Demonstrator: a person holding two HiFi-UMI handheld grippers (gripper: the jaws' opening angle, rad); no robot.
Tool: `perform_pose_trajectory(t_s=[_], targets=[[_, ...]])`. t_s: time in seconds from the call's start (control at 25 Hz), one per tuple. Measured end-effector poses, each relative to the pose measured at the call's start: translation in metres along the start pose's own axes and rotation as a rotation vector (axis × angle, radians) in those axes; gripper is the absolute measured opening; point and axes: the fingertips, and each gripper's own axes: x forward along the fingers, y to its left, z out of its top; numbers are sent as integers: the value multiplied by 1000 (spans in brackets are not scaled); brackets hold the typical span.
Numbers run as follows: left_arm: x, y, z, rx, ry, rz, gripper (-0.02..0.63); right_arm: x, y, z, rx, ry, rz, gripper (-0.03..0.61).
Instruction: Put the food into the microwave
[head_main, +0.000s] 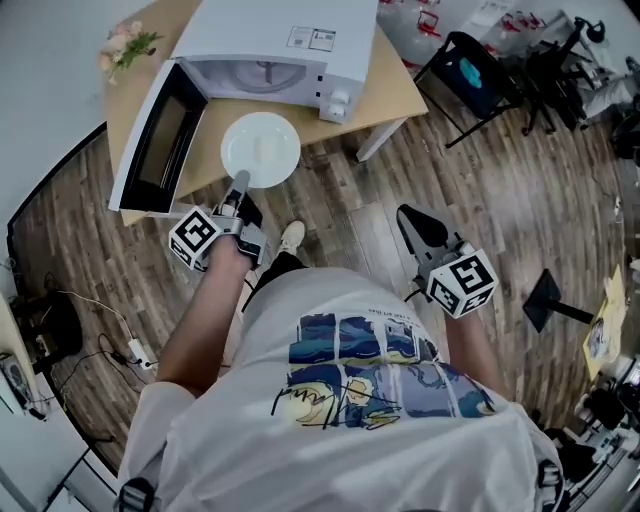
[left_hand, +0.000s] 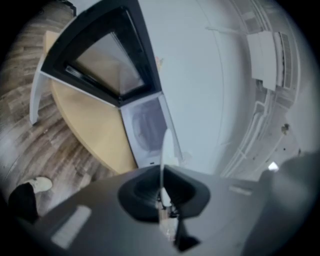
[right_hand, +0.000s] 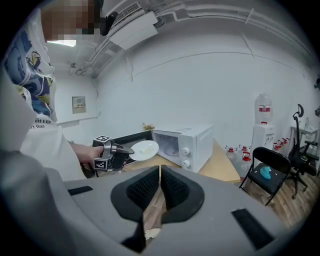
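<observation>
A white microwave (head_main: 290, 45) stands on a wooden table (head_main: 385, 95), its door (head_main: 160, 140) swung open to the left. My left gripper (head_main: 238, 192) is shut on the rim of a white plate (head_main: 260, 150) and holds it level just in front of the open cavity (head_main: 265, 75). A pale piece of food (right_hand: 142, 148) lies on the plate. In the left gripper view the plate (left_hand: 165, 150) shows edge-on between the jaws, with the cavity (left_hand: 145, 125) behind it. My right gripper (head_main: 420, 232) hangs over the floor to the right, its jaws shut with nothing in them.
A black folding chair (head_main: 470, 75) stands to the right of the table, with water bottles (right_hand: 242, 152) and a dispenser (right_hand: 262, 130) by the wall. Flowers (head_main: 125, 45) sit on the table's far left corner. Cables and a power strip (head_main: 135, 352) lie on the floor at left.
</observation>
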Motion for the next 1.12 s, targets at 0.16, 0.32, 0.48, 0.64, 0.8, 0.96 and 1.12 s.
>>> perform_pose_trajectory(t_s=[0.16,0.32,0.48,0.64,0.8,0.96,1.12], targets=[[52,10,29,12,27,2,15,24,-11,9,18,15,-43,15],[92,23,54,2,46,13,15,43,-15,17,39,17,-89,15],[125,36,73,2,65,26,15,50,-23,21,64,22,-150,15],[154,53,86,0,84,45,15,52,-28,19,91,30,-220,15],[182,68,93,-8,109,58,15,51,-29,16,116,28,-293,15],[204,78,104,-13,113,67,15,48,-27,12,138,32,-347,15],[223,86,108,-7,120,82,15,38,-24,4,169,47,-403,15]])
